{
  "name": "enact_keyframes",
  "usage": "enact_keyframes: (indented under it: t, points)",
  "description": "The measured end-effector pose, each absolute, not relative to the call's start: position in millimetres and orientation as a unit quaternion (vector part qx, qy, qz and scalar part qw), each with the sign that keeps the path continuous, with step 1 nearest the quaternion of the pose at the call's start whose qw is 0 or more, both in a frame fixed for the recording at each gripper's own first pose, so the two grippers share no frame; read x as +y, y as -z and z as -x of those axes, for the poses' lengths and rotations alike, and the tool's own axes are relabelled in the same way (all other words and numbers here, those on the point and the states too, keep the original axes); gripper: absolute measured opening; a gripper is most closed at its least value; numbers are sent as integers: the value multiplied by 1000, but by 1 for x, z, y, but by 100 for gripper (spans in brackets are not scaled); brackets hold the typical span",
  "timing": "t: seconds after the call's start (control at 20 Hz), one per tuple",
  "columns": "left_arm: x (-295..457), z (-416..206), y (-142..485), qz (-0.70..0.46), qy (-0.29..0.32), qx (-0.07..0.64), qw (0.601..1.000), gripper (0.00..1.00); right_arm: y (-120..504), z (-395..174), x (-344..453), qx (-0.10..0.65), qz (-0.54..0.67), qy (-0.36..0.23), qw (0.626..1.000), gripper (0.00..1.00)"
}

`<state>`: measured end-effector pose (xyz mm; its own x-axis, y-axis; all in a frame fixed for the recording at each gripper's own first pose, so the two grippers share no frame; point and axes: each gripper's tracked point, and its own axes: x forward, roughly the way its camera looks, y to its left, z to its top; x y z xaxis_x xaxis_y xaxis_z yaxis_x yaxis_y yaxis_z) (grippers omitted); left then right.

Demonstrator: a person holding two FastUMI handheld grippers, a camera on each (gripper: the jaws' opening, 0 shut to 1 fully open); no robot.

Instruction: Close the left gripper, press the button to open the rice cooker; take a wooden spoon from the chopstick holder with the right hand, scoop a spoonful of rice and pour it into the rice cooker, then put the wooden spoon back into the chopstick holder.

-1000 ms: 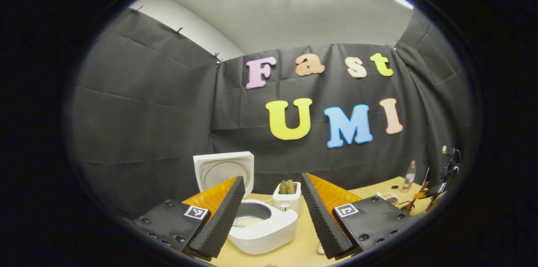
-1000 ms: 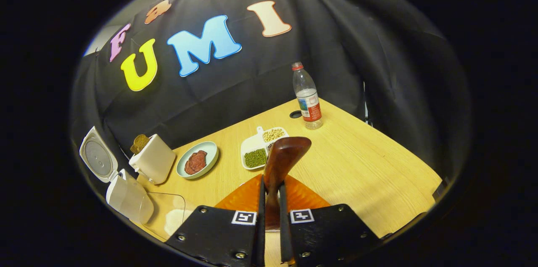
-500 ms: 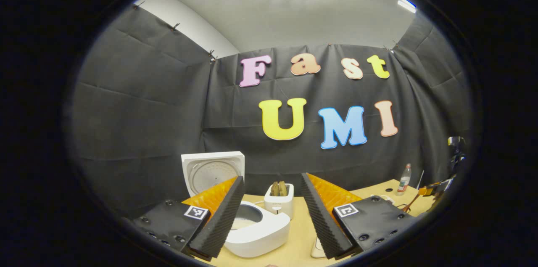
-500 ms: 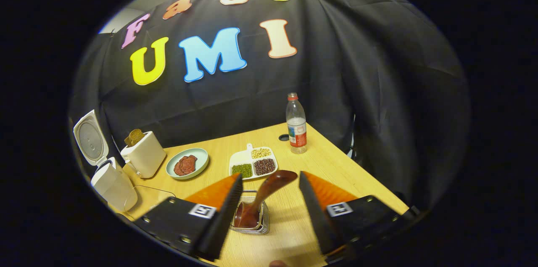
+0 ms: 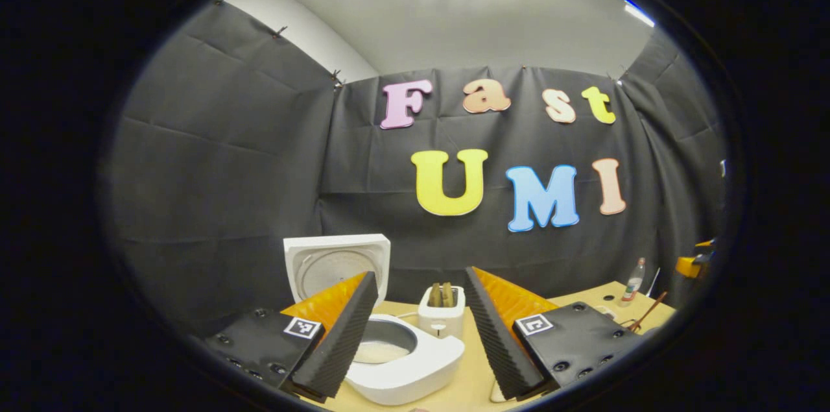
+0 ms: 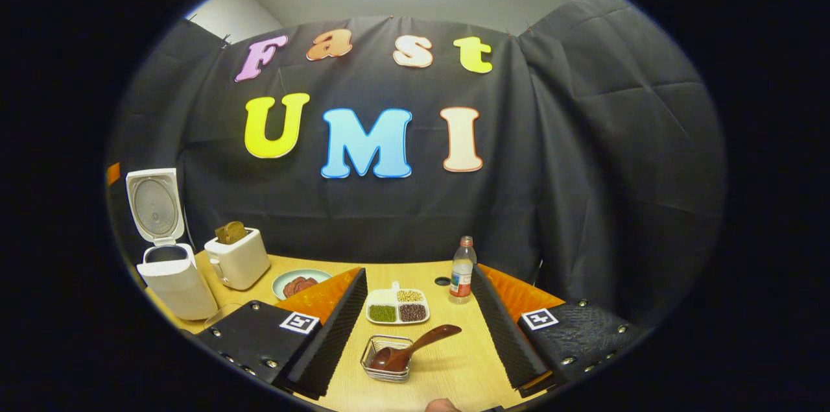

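Note:
The wooden spoon (image 6: 415, 347) leans in the wire chopstick holder (image 6: 386, 368), bowl down and handle slanting up to the right. My right gripper (image 6: 418, 270) hangs open above and behind it, touching nothing. The white rice cooker (image 6: 174, 279) stands at the table's far left with its lid (image 6: 154, 204) raised. In the left gripper view the rice cooker (image 5: 415, 363) lies just below my open left gripper (image 5: 420, 276), its lid (image 5: 337, 261) upright and something pale in the pot. Nothing is between the fingers of either gripper.
A toaster (image 6: 237, 257) with bread stands beside the cooker, then a plate of meat (image 6: 299, 283), a divided dish of beans (image 6: 397, 312) and a water bottle (image 6: 462, 278). The wooden table (image 6: 454, 370) ends at the black cloth walls behind and to the right.
My right gripper opened, let go of the spoon and drew back and up; the spoon now rests in the holder. The left gripper stayed open and barely shifted.

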<state>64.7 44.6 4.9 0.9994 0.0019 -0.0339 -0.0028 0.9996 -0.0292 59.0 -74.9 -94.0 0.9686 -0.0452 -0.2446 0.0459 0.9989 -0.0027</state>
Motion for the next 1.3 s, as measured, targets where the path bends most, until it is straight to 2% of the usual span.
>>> enact_keyframes:
  t: [0.1, 0.15, 0.2, 0.4, 0.45, 0.5, 0.55, 0.6, 0.7, 0.75, 0.85, 0.95, 1.2, 1.25, 1.3]
  points:
    - [63, -80, -3, 11, -16, 24, 1000, 90, 71, -54, -67, 105, -2, 25, 994, 97]
    - [74, -90, -2, 7, -27, 27, 999, 96, 63, -54, -66, 97, -2, 27, 995, 97]
    - [87, -101, -2, 0, -40, 31, 999, 93, 57, -52, -63, 91, -2, 28, 995, 97]
    - [127, -148, -6, -15, -68, 35, 997, 93, 41, -43, -56, 78, 2, 39, 996, 97]
    - [136, -158, -10, -18, -73, 32, 997, 90, 39, -41, -55, 76, 3, 43, 996, 97]
    - [145, -169, -14, -19, -78, 29, 996, 90, 38, -39, -53, 76, 2, 46, 996, 98]
    - [151, -181, -16, -20, -80, 25, 996, 94, 38, -35, -49, 77, 1, 47, 996, 98]
    - [159, -192, -20, -23, -83, 22, 996, 91, 38, -33, -48, 78, 0, 51, 996, 98]
    - [170, -214, -23, -20, -85, 18, 996, 90, 38, -27, -47, 78, 3, 61, 995, 98]
    - [174, -225, -23, -17, -85, 18, 996, 94, 38, -24, -47, 79, 6, 66, 995, 97]
    - [185, -249, -23, -16, -91, 20, 996, 90, 37, -18, -43, 78, 9, 73, 994, 97]
    - [195, -273, -23, -15, -96, 23, 995, 94, 37, -12, -43, 78, 14, 81, 994, 98]
    - [216, -333, -8, 4, -111, 39, 993, 90, 41, 1, -48, 88, 28, 101, 991, 98]
    - [220, -342, -3, 8, -116, 46, 992, 99, 41, 3, -50, 89, 31, 103, 990, 98]
    - [225, -352, 6, 13, -123, 58, 991, 96, 41, 4, -51, 90, 34, 105, 990, 97]
